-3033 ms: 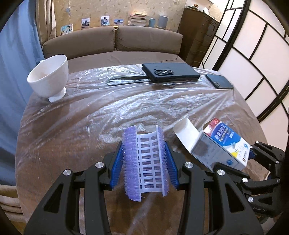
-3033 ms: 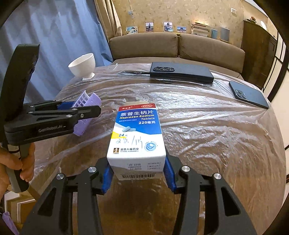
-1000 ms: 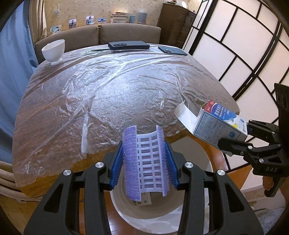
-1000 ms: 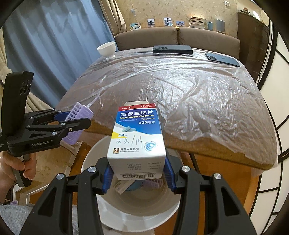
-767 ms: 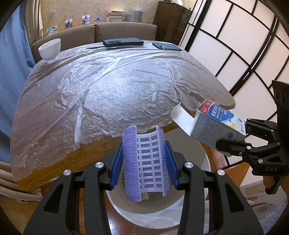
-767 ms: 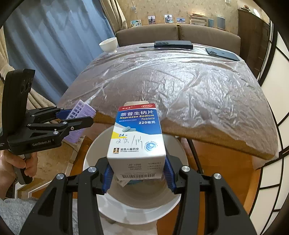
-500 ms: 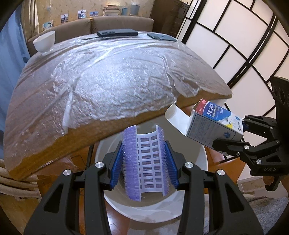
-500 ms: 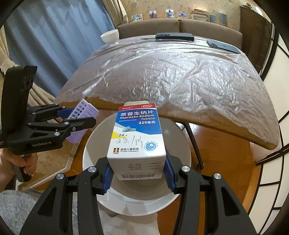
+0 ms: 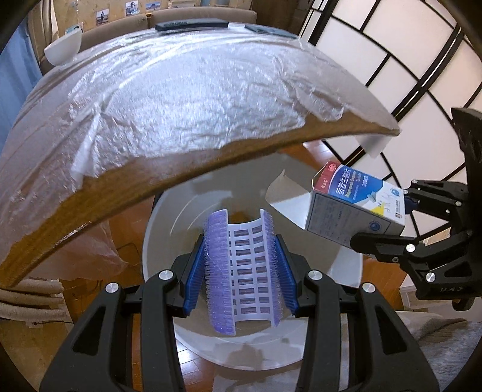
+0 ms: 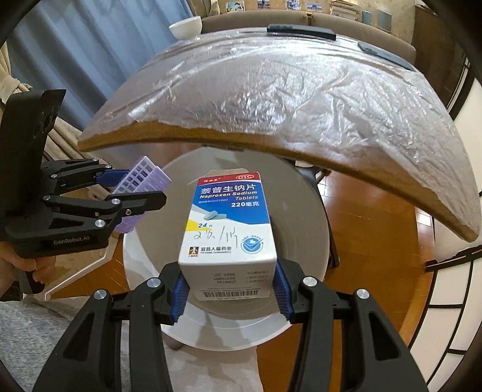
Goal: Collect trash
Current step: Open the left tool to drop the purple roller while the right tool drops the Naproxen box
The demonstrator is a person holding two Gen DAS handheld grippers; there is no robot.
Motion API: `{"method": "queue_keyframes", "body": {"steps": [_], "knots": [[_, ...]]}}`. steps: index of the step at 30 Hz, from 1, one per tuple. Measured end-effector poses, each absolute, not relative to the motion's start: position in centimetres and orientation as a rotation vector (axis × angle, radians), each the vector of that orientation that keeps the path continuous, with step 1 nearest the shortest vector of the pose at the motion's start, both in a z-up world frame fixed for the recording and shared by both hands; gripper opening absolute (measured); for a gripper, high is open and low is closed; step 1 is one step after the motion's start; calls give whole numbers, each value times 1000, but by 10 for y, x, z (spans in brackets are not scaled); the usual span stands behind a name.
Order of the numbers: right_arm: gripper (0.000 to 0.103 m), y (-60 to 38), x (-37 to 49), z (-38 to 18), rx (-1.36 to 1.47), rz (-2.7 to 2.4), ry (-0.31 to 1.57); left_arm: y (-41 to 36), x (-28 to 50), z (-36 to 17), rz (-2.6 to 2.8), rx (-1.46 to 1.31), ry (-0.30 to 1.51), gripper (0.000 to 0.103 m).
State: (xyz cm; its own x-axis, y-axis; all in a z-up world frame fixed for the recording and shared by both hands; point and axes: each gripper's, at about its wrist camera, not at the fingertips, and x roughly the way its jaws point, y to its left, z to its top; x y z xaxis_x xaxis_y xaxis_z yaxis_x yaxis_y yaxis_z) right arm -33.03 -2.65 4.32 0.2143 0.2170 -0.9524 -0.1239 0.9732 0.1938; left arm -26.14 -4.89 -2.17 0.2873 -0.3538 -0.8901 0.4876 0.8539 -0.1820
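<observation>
Blue-padded fingers of the left gripper are seen closed on a purple hair roller, which is squeezed into a curved trough between them. In the left wrist view the roller is held directly above the open mouth of a white trash bin that stands on the wooden floor just off the table edge. The right gripper is clamped on a white and blue medicine box, its pads pressed against the two sides of the box near its barcode end.

From the left wrist view the box's far end is shown to be open, with a white flap hanging out over the bin; that flap is almost wholly hidden in the right wrist view, where the printed top face and handwriting are shown instead. In the right wrist view the box is seen over the middle of the bin, while the roller is shown near the bin's left rim. Part of a hand on the left gripper's handle is visible only there. A plastic film is seen spread over the table in both views, with a white bowl and dark flat devices at the far edge. The bin's contents cannot be made out in either view.
</observation>
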Motion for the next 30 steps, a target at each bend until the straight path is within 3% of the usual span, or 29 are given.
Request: {"method": "queue_keyframes", "body": {"steps": [20,21,22,23,30], "knots": [[47,-24,-318,-9,89,232,1432,-64,-247,-72,-556,180,1236,47],[49,-24,-318,-10,90,225,1431,-64,-247,-71,-574,167,1234,62],[60,-25,-318,-11,91,218,1430,-64,-247,-71,-570,170,1231,87],[72,-26,-319,-9,95,213,1423,-65,-248,-69,-550,185,1215,92],[77,-35,-315,14,103,174,1372,-57,-246,-52,-542,161,1204,93]]}}
